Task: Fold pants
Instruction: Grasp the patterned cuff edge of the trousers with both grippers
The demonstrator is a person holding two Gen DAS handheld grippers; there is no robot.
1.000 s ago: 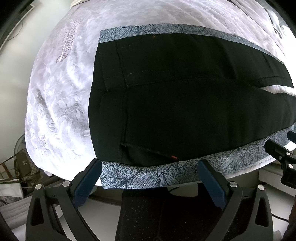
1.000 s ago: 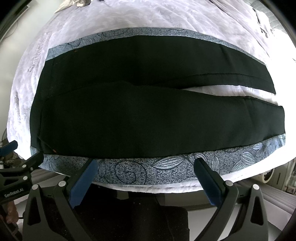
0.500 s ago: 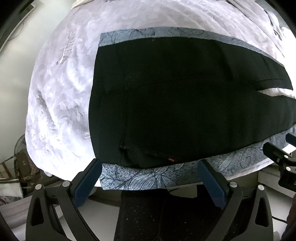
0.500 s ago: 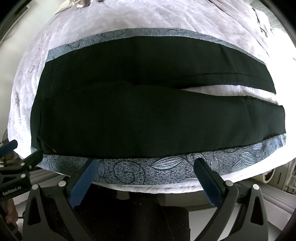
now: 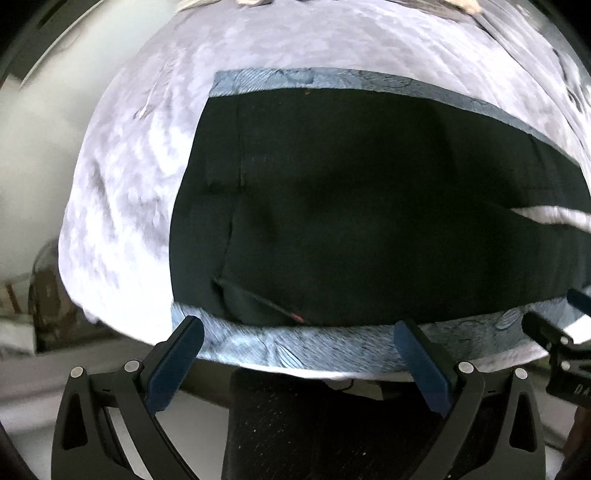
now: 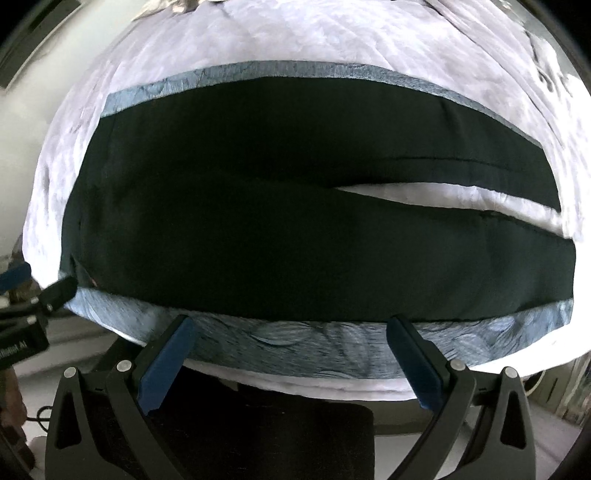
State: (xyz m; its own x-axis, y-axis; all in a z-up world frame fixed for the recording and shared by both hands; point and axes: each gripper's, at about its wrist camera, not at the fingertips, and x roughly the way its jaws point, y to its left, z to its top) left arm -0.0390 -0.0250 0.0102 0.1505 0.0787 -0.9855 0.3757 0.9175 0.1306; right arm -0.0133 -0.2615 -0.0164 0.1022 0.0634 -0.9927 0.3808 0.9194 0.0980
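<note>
Black pants (image 5: 369,206) (image 6: 295,236) with blue patterned side bands lie spread flat across a pale bed, waist at the left, both legs running to the right with a white gap between them. My left gripper (image 5: 299,332) hovers open at the near blue band by the waist end, holding nothing. Farther along the near leg, my right gripper (image 6: 291,332) is open too, just short of the near band, empty. Each gripper shows at the edge of the other's view.
The pale quilted bedspread (image 5: 122,206) (image 6: 332,33) surrounds the pants, with bare bedding beyond them. The bed's near edge (image 6: 314,384) drops off just past the fingertips. A person's dark clothing (image 5: 332,424) fills the space below. Clutter sits on the floor at left (image 5: 33,310).
Both grippers have moved closer to the bed's near edge, so the pants look larger and lower in each view. Both stay open. The pants have not moved.
</note>
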